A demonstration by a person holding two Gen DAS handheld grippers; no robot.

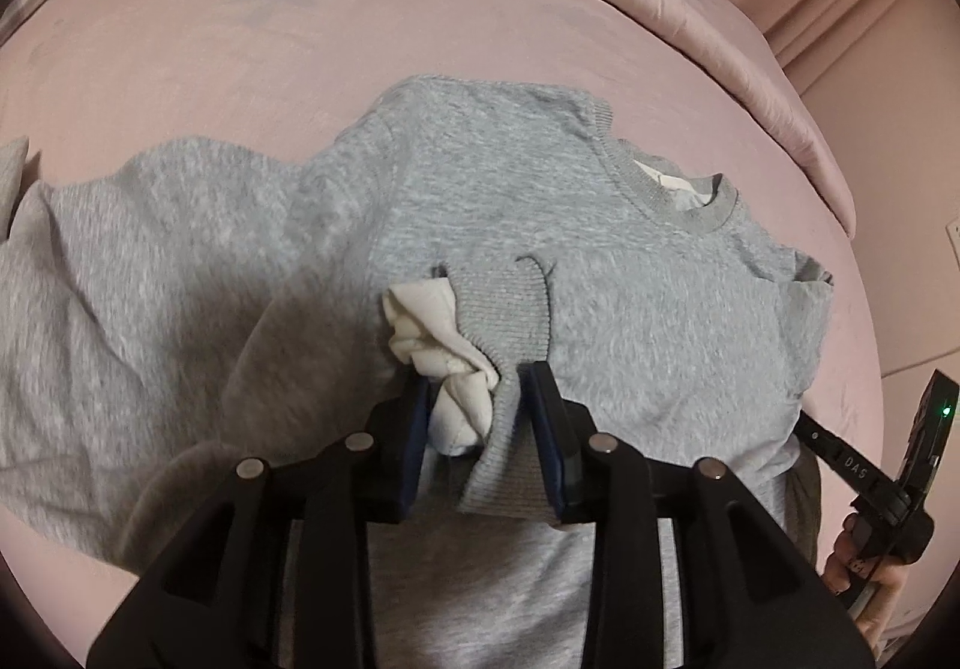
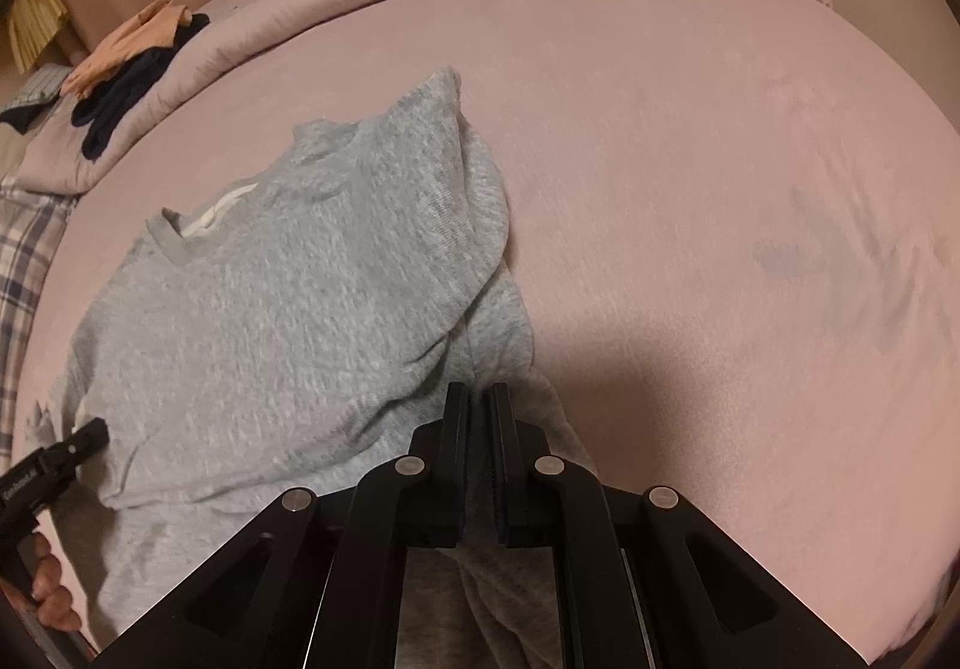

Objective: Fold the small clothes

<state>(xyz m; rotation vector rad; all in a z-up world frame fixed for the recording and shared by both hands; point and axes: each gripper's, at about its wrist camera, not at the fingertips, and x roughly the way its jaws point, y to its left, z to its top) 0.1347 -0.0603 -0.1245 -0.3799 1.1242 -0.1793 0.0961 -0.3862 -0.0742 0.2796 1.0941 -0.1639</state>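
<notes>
Grey sweatshirt (image 1: 480, 201) spread on pink bed, sleeve cuff (image 1: 504, 303) folded over chest

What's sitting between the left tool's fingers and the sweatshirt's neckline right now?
In the left wrist view, only the sweatshirt itself: the ribbed cuff that the left tool grips, white lining bunched beside it, then plain grey chest fabric up to the collar.

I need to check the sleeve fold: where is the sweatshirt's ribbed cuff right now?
In the left wrist view the ribbed cuff sits low centre, pinched in the left tool, lying over the grey sweatshirt chest, below the neckline.
</notes>
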